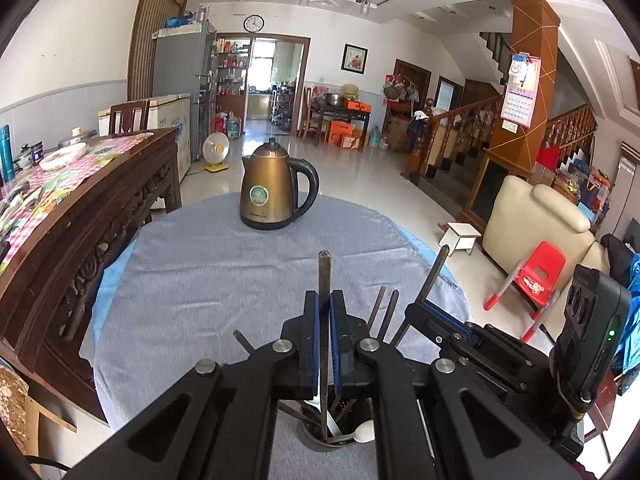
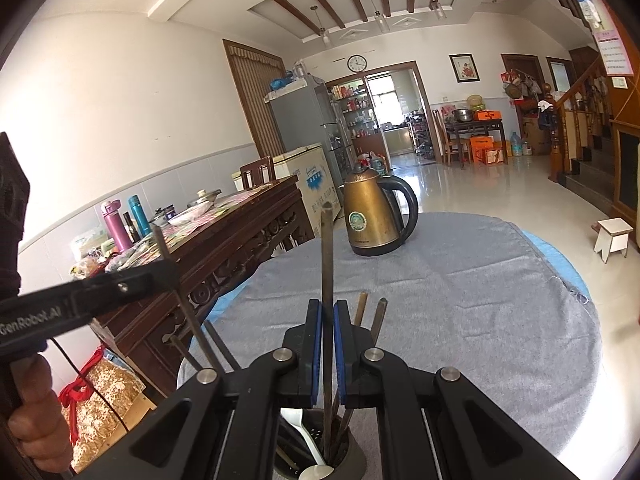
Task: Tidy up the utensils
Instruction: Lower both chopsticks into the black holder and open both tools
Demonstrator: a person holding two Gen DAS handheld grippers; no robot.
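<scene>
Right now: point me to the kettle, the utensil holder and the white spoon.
kettle (image 1: 267,192): left wrist view, on its brass body.
utensil holder (image 2: 356,460): right wrist view, on its right rim.
white spoon (image 1: 365,431): left wrist view, on its bowl.

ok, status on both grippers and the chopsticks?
Left gripper shut on one chopstick. Right gripper shut on another chopstick. Both sticks upright, lower ends in the utensil holder. Kettle far side of table, clear.

Black linkage arms, silver pivot screws — jaws lined blue.
</scene>
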